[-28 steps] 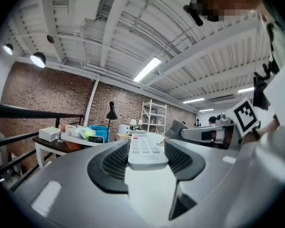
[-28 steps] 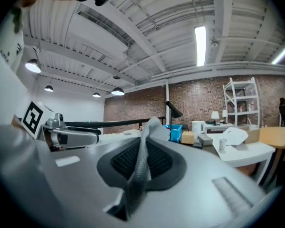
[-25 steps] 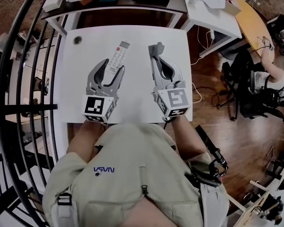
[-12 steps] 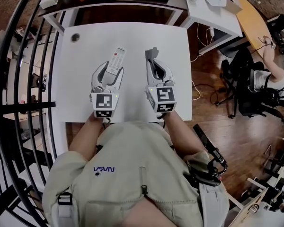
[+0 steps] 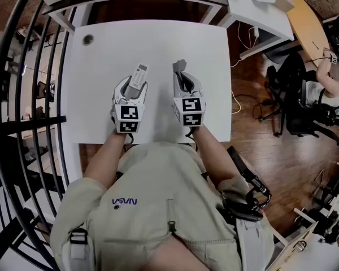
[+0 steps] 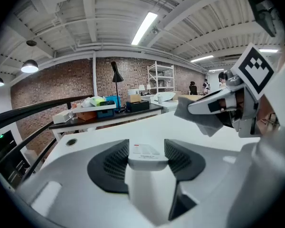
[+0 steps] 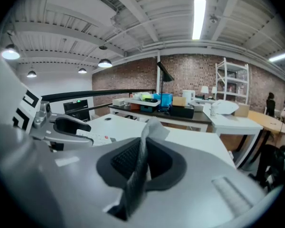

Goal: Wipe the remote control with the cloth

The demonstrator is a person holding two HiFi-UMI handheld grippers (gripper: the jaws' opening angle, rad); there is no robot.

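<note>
The white tabletop (image 5: pixel 101 83) lies under both tools. The left gripper (image 5: pixel 131 92) pinches the white remote control (image 5: pixel 139 74) between part-spread jaws, its far end pointing away. Just beside it, the right gripper (image 5: pixel 182 75) is pressed together on the grey cloth (image 7: pixel 152 127).

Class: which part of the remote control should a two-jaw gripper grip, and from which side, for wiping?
Grip the remote control at its near end, across its narrow width, coming along its length from the person's side. It is long and slim with straight edges, so most of the button face stays free. The left gripper grips it this way.
</note>
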